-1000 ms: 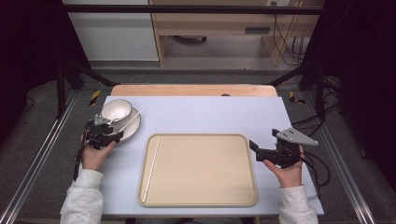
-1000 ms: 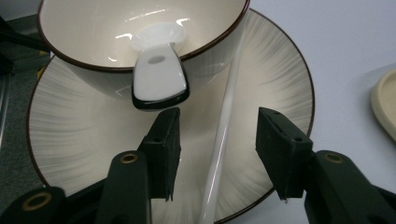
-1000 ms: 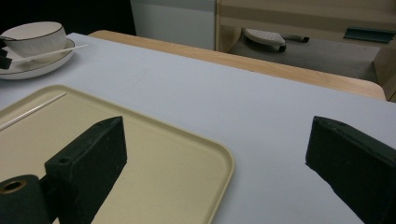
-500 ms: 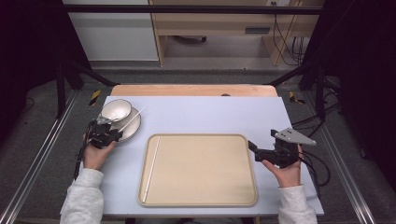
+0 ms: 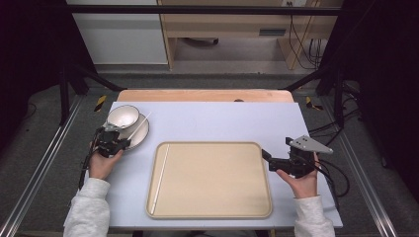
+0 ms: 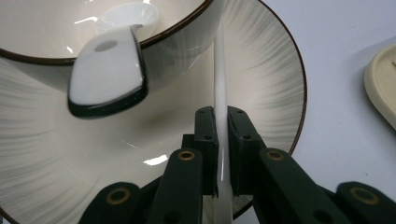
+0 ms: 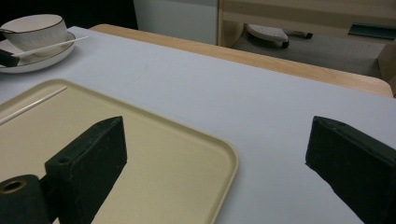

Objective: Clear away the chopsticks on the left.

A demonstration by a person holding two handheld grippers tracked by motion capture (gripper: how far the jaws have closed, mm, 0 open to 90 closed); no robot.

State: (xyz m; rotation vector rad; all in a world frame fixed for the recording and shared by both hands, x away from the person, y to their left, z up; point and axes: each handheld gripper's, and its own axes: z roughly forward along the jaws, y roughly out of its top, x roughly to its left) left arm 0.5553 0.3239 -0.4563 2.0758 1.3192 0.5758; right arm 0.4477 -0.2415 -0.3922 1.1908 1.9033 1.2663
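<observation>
A white bowl (image 5: 122, 116) holding a white spoon (image 6: 107, 70) stands on a ribbed plate (image 5: 140, 139) at the table's left. A white chopstick (image 6: 219, 70) lies slanted across the plate's rim beside the bowl. My left gripper (image 6: 222, 116) has just been closing, and its pads now press on this chopstick near its lower end. A second chopstick (image 5: 160, 177) lies along the left side of the beige tray (image 5: 212, 180). My right gripper (image 5: 268, 160) stands open at the tray's right edge, with nothing between its jaws.
The light blue table top (image 5: 217, 121) has a wooden strip (image 5: 202, 95) along its far edge. Metal rails (image 5: 39, 168) run down both sides. In the right gripper view the bowl (image 7: 35, 28) and the plate (image 7: 42, 60) sit far off at the upper left.
The left gripper's jaws have come together around the chopstick on the plate. Both hands have kept their places.
</observation>
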